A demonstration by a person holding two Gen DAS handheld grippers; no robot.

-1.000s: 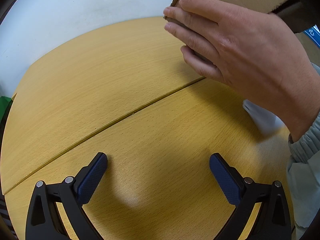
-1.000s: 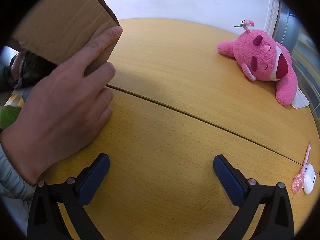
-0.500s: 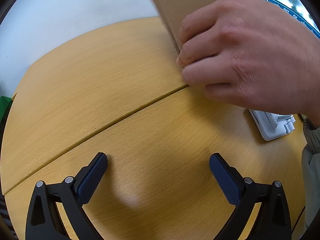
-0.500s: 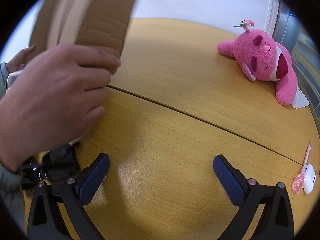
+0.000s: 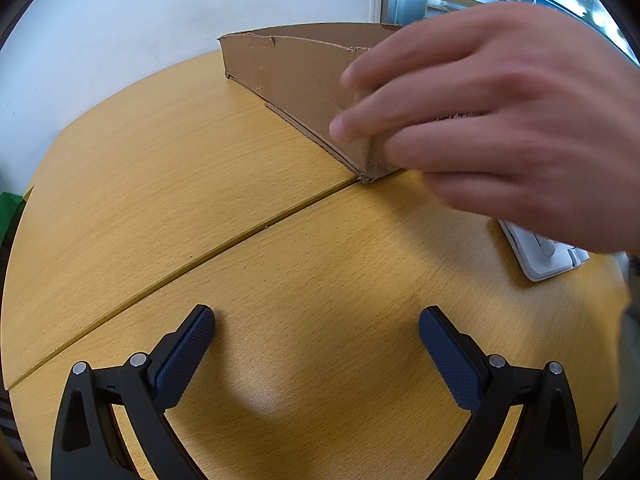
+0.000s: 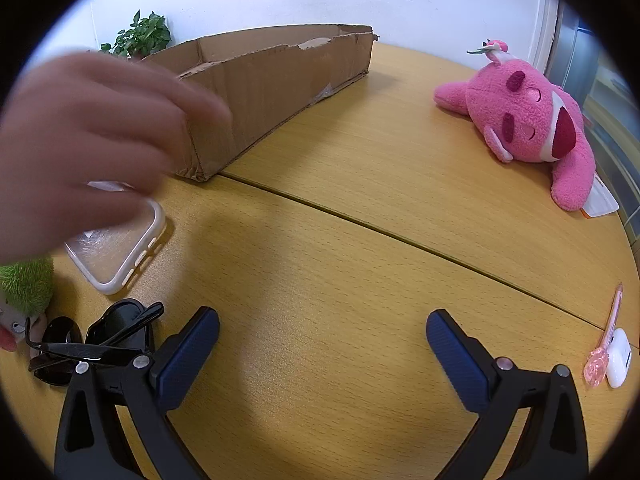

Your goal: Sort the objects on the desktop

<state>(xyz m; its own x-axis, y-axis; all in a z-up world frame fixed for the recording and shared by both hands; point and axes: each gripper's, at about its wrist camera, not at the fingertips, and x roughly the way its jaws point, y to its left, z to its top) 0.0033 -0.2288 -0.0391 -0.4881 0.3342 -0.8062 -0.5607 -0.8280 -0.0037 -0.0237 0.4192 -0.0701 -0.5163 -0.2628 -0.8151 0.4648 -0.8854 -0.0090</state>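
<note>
The left tongs [image 5: 316, 336] stand wide open above the yellow wood-grain bench [image 5: 168, 184], nothing between their dark blue textured pads [image 5: 182, 356]. The right tongs [image 6: 322, 338] are spread just as wide and hold nothing.

Beyond both sits the shallow brown corrugated cardboard box [image 6: 280, 76], open at the top with a torn, ragged upper edge; its near corner rests at the seam that crosses the bench. A blurred bare hand [image 6: 84, 148] is at that near corner; whether it touches the cardboard I cannot tell. The same hand [image 5: 508, 120] fills the right side of the left view.

Just in front of the box's near corner, partly under the hand, lies a clear phone case with a cream rim [image 6: 120, 252]. Nearer the camera than the case lie folded black sunglasses [image 6: 92, 344], beside a green fuzzy toy [image 6: 24, 284]. Well to the right of the box lies a pink plush toy [image 6: 532, 124]. Far from the box, at the right edge, a small white earbud case [image 6: 618, 358] touches a pink translucent stick [image 6: 602, 344].
</note>
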